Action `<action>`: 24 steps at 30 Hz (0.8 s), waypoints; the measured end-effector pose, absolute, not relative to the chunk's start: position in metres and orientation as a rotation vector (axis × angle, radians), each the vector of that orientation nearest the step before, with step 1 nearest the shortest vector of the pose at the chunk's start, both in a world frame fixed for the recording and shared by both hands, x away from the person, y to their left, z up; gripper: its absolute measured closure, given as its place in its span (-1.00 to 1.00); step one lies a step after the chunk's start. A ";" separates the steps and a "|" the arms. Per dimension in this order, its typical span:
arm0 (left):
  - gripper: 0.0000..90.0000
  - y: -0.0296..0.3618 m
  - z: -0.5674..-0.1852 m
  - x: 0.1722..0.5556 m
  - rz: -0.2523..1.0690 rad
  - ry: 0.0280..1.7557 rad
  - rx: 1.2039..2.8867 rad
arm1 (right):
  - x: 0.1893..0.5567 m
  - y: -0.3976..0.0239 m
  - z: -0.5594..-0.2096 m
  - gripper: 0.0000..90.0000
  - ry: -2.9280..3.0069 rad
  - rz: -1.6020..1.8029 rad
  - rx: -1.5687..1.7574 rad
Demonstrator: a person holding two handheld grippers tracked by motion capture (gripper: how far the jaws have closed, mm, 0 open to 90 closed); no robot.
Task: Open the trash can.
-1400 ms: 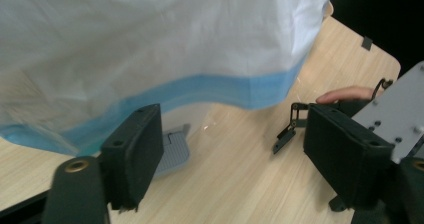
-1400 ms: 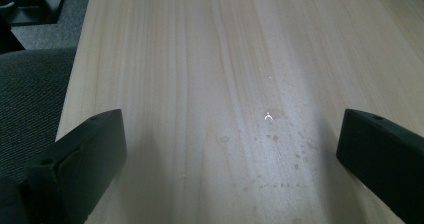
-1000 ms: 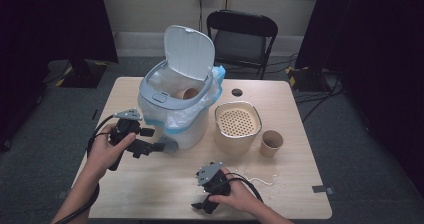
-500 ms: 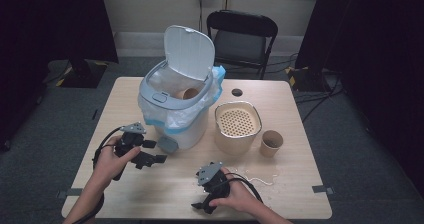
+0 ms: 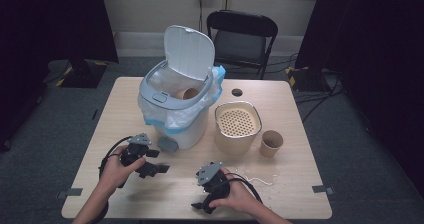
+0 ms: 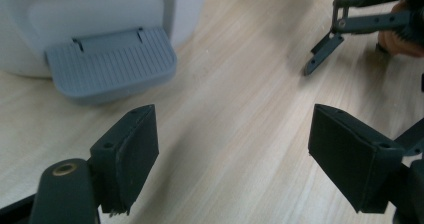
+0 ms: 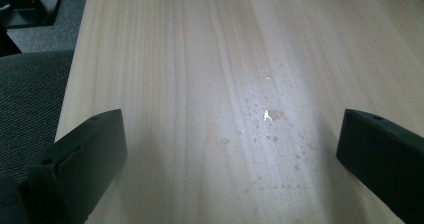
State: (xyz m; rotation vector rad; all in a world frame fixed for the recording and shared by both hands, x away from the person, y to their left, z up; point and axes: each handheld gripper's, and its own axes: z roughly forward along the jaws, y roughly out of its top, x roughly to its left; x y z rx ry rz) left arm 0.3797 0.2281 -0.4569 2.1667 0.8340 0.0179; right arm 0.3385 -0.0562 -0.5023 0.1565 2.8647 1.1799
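Black right gripper (image 5: pixel 204 207) rests near the table's (image 5: pixel 300 184) front edge, jaws wide, empty. Left gripper (image 5: pixel 156 163) sits farther in toward the left edge, jaws apart, empty, just before the bin's (image 5: pixel 185 129) grey pedal (image 6: pixel 112 66).

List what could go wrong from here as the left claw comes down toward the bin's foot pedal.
1. The left claw, open and empty, sits beside the grey ribbed foot pedal of the white lidded waste bin; a careless nudge might shove the light bin rather than press the pedal.
2. The beige perforated-lid tub and brown paper cup stand close beside the bin, so a sliding bin could knock them.
3. The right claw rests open nearby; the two could collide.
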 end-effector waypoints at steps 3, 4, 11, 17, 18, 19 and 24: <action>-0.56 0.228 -0.464 0.378 0.012 0.832 2.176 | 0.338 -0.056 -0.502 -1.00 2.864 1.180 0.159; -0.57 0.228 -0.466 0.377 0.010 0.829 2.175 | 0.339 -0.056 -0.502 -1.00 2.864 1.181 0.156; -0.57 0.227 -0.478 0.374 0.045 0.823 2.187 | 0.340 -0.054 -0.500 -0.90 2.876 1.172 0.132; -0.57 0.230 -0.482 0.372 0.106 0.800 2.181 | 0.346 -0.058 -0.493 -0.69 2.869 1.163 0.130; -0.57 0.230 -0.482 0.372 0.110 0.802 2.176 | 0.346 -0.058 -0.493 -0.69 2.869 1.163 0.130; -0.57 0.231 -0.483 0.372 0.125 0.802 2.178 | 0.347 -0.060 -0.490 -0.68 2.873 1.166 0.139; -0.58 0.233 -0.488 0.371 0.135 0.797 2.180 | 0.355 -0.071 -0.479 -0.68 2.841 1.231 0.211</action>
